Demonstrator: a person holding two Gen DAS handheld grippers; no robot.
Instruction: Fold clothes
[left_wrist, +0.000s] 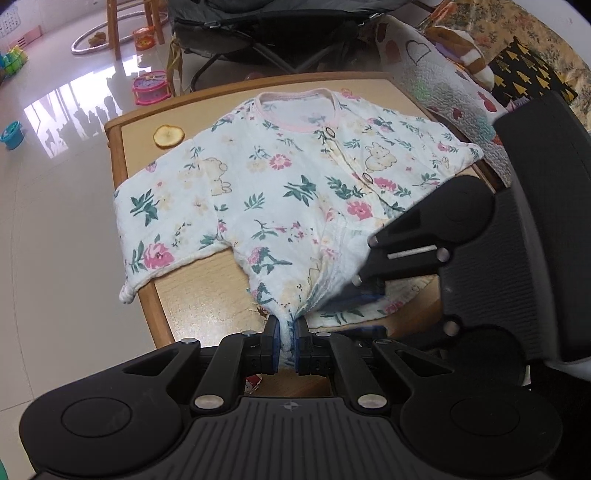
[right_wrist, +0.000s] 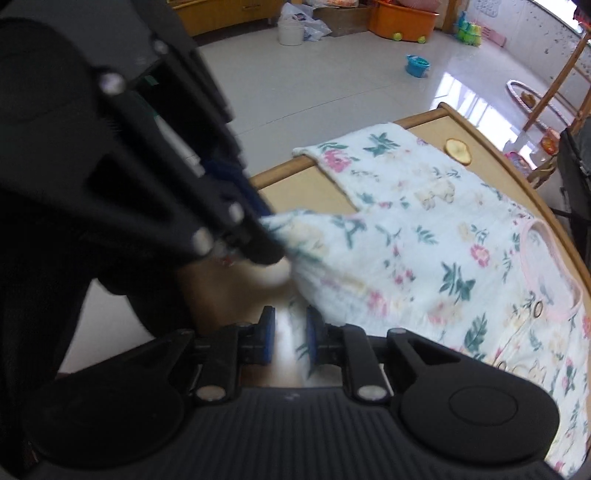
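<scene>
Floral baby top (left_wrist: 280, 177) is pinched at its hem by the left gripper (left_wrist: 287, 345); right gripper (right_wrist: 290, 341), jaws slightly parted and empty beside that hem, could miss, so the fold would be dragged askew on the worktop (left_wrist: 192, 299)

The bench (left_wrist: 192, 295) has a light top with a raised wooden rim. A floral garment (left_wrist: 280, 192) lies spread across it, one sleeve overhanging the left edge. A dried fruit slice (left_wrist: 168, 136) rests near the far-left corner.

One floral baby garment (left_wrist: 280, 184), one round dried slice (left_wrist: 168, 136), one wooden table (left_wrist: 122, 155), two grippers: left gripper (left_wrist: 286, 343), right gripper (right_wrist: 290, 339).
</scene>
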